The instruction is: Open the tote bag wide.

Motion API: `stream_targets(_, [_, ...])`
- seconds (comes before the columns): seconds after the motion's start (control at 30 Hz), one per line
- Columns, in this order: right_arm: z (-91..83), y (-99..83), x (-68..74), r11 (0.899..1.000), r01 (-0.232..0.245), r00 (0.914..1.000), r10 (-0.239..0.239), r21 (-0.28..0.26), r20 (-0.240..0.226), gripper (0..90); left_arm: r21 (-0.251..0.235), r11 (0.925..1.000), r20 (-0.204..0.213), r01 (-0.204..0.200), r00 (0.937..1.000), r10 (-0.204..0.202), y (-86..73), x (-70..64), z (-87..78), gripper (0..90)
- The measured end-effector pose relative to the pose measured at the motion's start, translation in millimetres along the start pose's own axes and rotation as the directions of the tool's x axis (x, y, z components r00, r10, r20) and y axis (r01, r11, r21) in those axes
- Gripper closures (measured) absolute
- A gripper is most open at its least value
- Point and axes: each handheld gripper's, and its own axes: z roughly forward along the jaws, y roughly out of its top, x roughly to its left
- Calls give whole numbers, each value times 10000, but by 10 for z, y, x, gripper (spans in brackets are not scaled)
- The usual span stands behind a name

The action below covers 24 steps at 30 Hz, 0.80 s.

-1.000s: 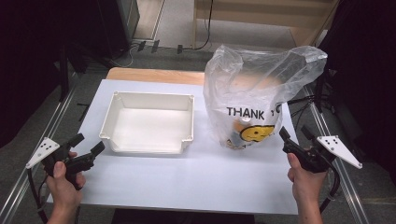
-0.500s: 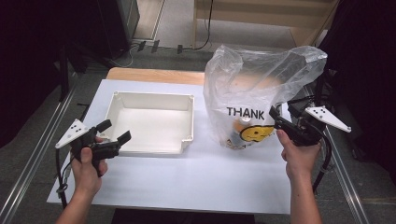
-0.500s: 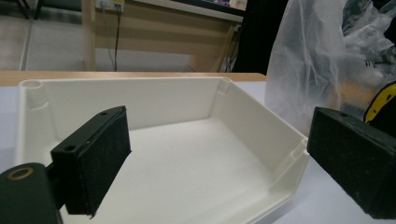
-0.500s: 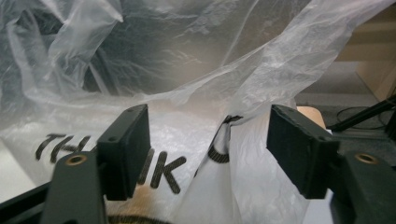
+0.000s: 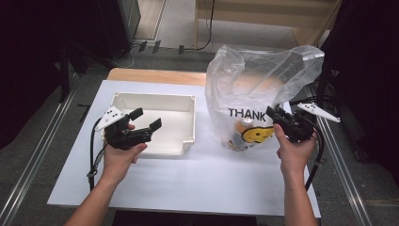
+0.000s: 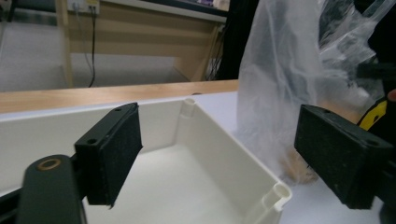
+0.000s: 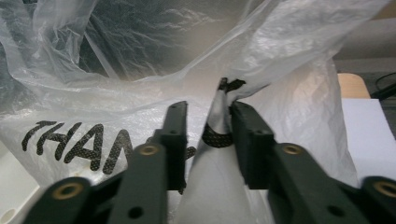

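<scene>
Over on the right, the right gripper (image 5: 277, 116) is pressed into the side of the clear plastic bag (image 5: 256, 89), down near the printed "THANK" lettering. From the right gripper view a fold of the bag's film (image 7: 219, 135) stands pinched up between the two black jaws, which are drawn close together on it (a narrow gap is left on the one side of the fold, so the pinch looks light). The bag stands upright on the white table (image 5: 197, 179), at about two o'clock from the table's middle, its mouth puffed open at the top and a yellow smiley face (image 5: 258, 135) showing low on its front. Something tan and rounded (image 6: 295, 169) lies inside at the bottom; what it is, I cannot tell.

Now to the left: the left gripper (image 5: 146, 121) hovers over the near edge of the white plastic bin (image 5: 155, 101), jaws spread wide and holding nothing. The left gripper view looks between those jaws into the bin's bare interior (image 6: 187, 186). The bin sits at about ten o'clock from the table's middle, just beside the bag, its right wall toward the bag's foot. Both grippers point toward twelve o'clock.
</scene>
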Motion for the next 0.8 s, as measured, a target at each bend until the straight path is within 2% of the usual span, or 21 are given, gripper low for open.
stream_targets(0.03, [0,-10,12,9999,110,9999,-109,-64,47,767,51,9999,-97,-142,9999,143,9,-23,32,210])
stream_targets(0.07, [-8,-26,37,9994,338,9994,-337,-92,83,822,88,9996,-169,-263,9995,264,17,-44,64,269])
stream_targets(0.1, [-14,-32,47,9991,411,9991,-410,-131,82,841,73,9998,-185,-205,9996,206,24,-62,98,307])
stream_targets(0.13, [-14,-32,47,9991,411,9991,-410,-131,82,841,98,9999,70,-73,9999,72,33,-60,126,307])
stream_targets(0.17, [-21,-38,52,9987,476,9988,-474,-176,77,860,153,9998,147,100,9998,-102,43,-58,162,336])
stream_targets(0.23, [-31,-50,57,9984,510,9987,-510,-228,21,881,437,9985,237,335,9991,-345,67,-49,227,378])
stream_targets(0.27, [-34,-58,60,9983,535,9986,-535,-209,1,885,515,9975,318,474,9983,-491,74,-51,251,380])
stream_targets(0.33, [-30,-77,69,9979,624,9980,-625,-188,-44,897,642,9970,704,441,9963,-486,85,-79,302,390])
stream_targets(0.4, [-30,-98,84,9976,690,9976,-691,-110,-67,900,734,9970,1061,243,9938,-321,95,-152,355,368])
stream_targets(0.5, [-31,-124,80,9966,818,9965,-819,-73,-143,900,871,9960,1386,-188,9903,66,111,-292,448,340])
stream_targets(0.53, [-34,-131,78,9967,808,9966,-809,-55,-155,900,947,9952,1468,-261,9891,120,122,-330,486,331])
stream_targets(0.63, [-43,-146,69,9966,823,9964,-824,-73,-195,900,967,9952,1668,-121,9860,-42,159,-423,613,325])
stream_targets(0.8, [-60,-173,86,9953,971,9947,-972,-28,-344,899,876,9957,1879,-301,9821,132,263,-560,790,303])
